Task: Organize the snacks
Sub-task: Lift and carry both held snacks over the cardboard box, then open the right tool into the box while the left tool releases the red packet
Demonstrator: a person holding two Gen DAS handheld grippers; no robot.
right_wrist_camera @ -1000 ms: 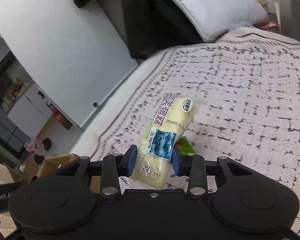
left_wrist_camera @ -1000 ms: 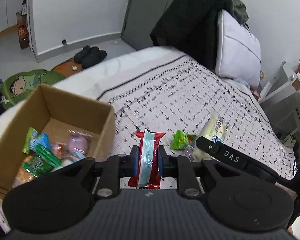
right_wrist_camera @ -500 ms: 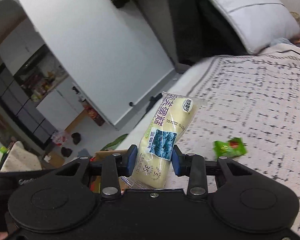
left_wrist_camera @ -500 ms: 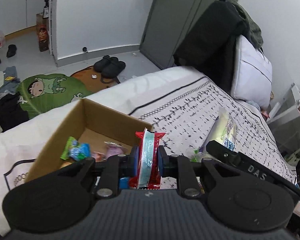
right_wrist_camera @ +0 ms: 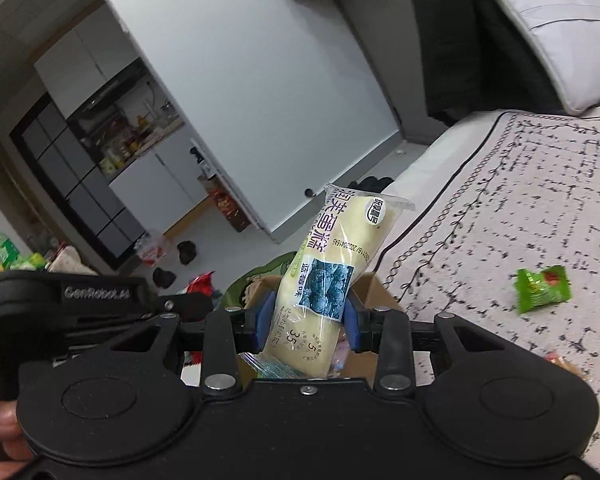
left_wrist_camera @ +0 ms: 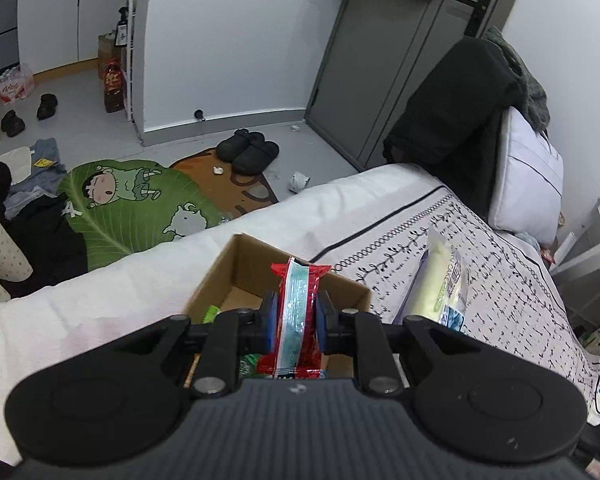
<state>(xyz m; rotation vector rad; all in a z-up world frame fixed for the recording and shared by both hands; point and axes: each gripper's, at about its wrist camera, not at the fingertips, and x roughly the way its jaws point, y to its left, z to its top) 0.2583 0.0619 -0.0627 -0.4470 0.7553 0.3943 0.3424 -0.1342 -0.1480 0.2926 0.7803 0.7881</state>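
Observation:
My left gripper [left_wrist_camera: 293,317] is shut on a red snack packet [left_wrist_camera: 298,312] with a pale blue stripe, held upright over the open cardboard box [left_wrist_camera: 236,264] on the bed. Snacks lie inside the box, mostly hidden by the gripper. My right gripper [right_wrist_camera: 306,316] is shut on a long pale yellow cake packet [right_wrist_camera: 332,276] with a blue picture, also above the box [right_wrist_camera: 376,286]. That yellow packet [left_wrist_camera: 440,280] shows to the right in the left wrist view. A green candy [right_wrist_camera: 542,286] lies on the patterned bedspread [right_wrist_camera: 520,200].
The bed's white edge [left_wrist_camera: 100,300] runs left of the box. On the floor are a green cartoon mat [left_wrist_camera: 132,204], black slippers [left_wrist_camera: 248,150] and clothes. A pillow [left_wrist_camera: 528,176] and dark jacket [left_wrist_camera: 452,112] are at the bedhead. Another small wrapper [right_wrist_camera: 560,362] lies at lower right.
Both grippers have risen and swung left with their packets, from over the bedspread to above the box. The box has slid under the grippers in view; the green candy now lies off to the right.

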